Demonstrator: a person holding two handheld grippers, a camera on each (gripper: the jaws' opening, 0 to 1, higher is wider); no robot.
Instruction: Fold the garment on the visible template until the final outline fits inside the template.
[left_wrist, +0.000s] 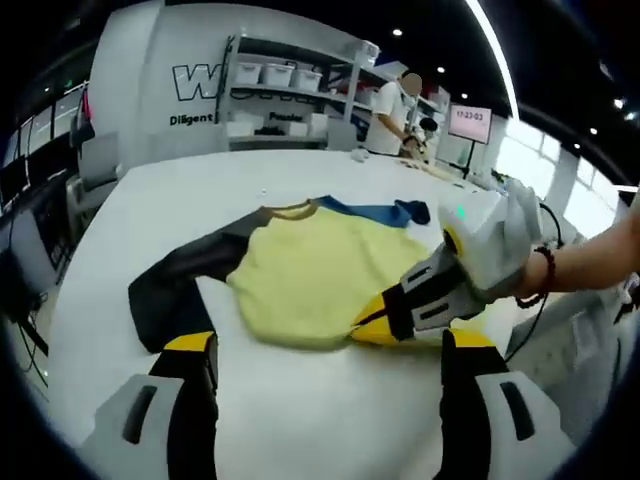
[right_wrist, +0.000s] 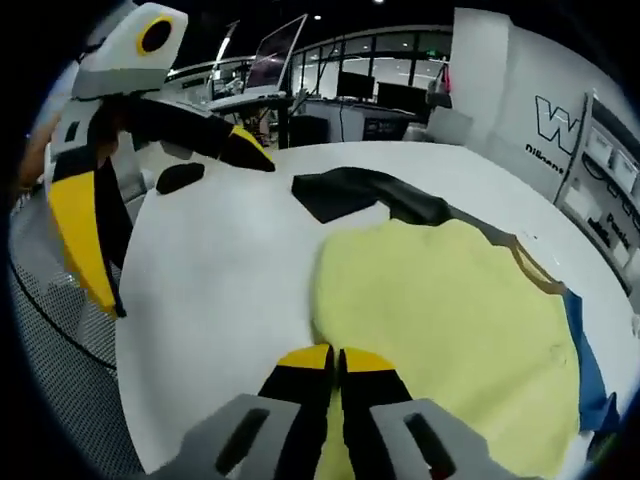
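White bench (left_wrist: 300, 400) in a workshop | garment (left_wrist: 320, 275) mid-bench, flat, dark sleeve left | right tongs (right_wrist: 336, 362) closed, pinching its near yellow hem | left tongs (left_wrist: 330, 365) open wide, empty | judged light, limp: grip edges

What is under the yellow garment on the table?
Around the garment lies bare white table, with a black sleeve spread left. No template outline shows; the cloth covers whatever lies beneath. The right gripper is shut on its hem.

One yellow cloth garment (left_wrist: 325, 275) with dark and blue sleeves; two yellow-tipped grippers (left_wrist: 330, 345) (right_wrist: 335, 360); apparently three white shelf bins (left_wrist: 277, 74).
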